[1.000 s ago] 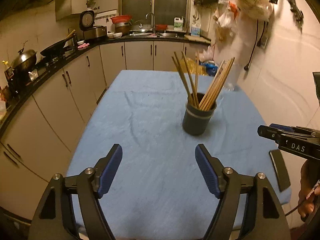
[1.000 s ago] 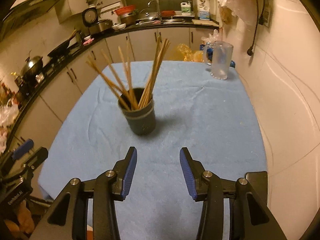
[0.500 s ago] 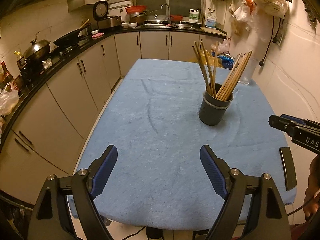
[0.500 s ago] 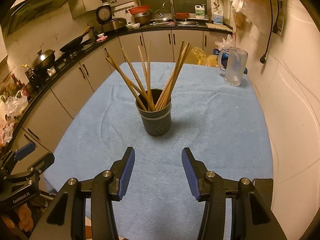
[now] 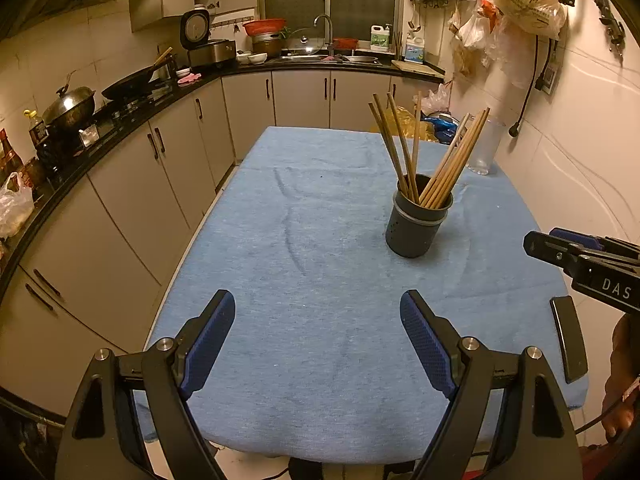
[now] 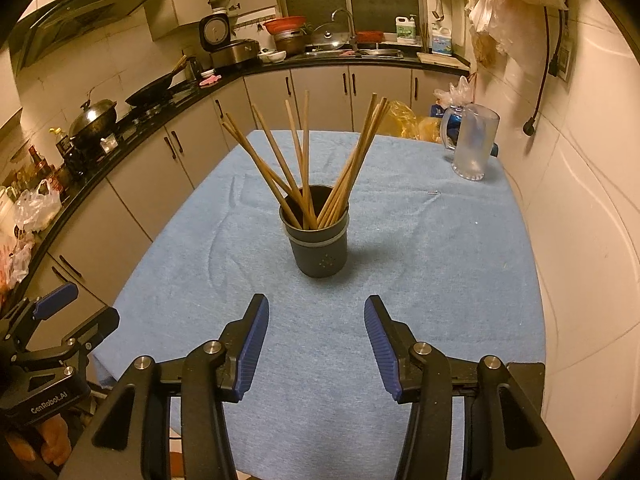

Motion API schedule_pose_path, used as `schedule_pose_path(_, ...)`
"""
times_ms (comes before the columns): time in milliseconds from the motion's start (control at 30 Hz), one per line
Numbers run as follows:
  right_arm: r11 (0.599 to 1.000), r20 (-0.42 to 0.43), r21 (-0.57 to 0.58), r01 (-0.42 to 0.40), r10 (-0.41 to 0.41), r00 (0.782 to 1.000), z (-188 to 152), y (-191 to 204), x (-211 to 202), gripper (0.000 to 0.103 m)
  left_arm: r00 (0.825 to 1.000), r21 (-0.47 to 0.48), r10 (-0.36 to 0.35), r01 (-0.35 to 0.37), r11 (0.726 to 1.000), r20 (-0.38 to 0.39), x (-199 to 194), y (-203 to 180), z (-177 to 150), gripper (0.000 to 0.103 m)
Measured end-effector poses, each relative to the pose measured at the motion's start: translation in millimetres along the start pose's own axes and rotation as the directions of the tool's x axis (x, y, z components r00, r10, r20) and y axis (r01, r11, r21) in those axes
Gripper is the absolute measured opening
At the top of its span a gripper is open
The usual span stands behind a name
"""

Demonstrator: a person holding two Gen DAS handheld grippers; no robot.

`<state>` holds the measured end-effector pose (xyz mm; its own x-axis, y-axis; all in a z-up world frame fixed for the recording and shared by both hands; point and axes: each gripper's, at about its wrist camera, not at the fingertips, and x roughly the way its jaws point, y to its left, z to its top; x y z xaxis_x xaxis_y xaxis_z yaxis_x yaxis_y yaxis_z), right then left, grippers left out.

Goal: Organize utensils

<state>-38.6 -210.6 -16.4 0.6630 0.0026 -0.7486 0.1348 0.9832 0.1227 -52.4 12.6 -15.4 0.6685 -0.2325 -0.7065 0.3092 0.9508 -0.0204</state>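
Observation:
A dark grey utensil cup (image 5: pixel 418 224) (image 6: pixel 319 242) stands upright on the blue cloth of the table (image 5: pixel 312 264) (image 6: pixel 420 240). Several wooden chopsticks (image 5: pixel 424 156) (image 6: pixel 304 168) stand in it, fanned out left and right. My left gripper (image 5: pixel 318 334) is open and empty above the table's near edge, well short of the cup. My right gripper (image 6: pixel 316 330) is open and empty, a short way in front of the cup. The right gripper also shows at the right edge of the left wrist view (image 5: pixel 588 258). The left gripper also shows at the left edge of the right wrist view (image 6: pixel 52 336).
A clear plastic jug (image 6: pixel 472 144) (image 5: pixel 486 146) stands at the far right corner of the table. A flat black object (image 5: pixel 568 338) lies at the table's near right edge. A white wall (image 6: pixel 580 200) runs along the right. Cabinets and a cluttered counter (image 5: pixel 120 108) run along the left and back.
Both grippers have pulled back and risen from the cup, which now looks farther off. Both stay open and empty. The cup and chopsticks have not moved.

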Motion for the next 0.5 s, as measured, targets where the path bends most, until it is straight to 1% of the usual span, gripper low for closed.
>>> schedule_pose_path(500,1.000,-0.019,0.005,0.008,-0.007,1.000,6.5,-7.0,7.6,0.054,1.000,-0.015,-0.015,0.015,1.000,-0.005,9.9,-0.2,6.2,0.084)
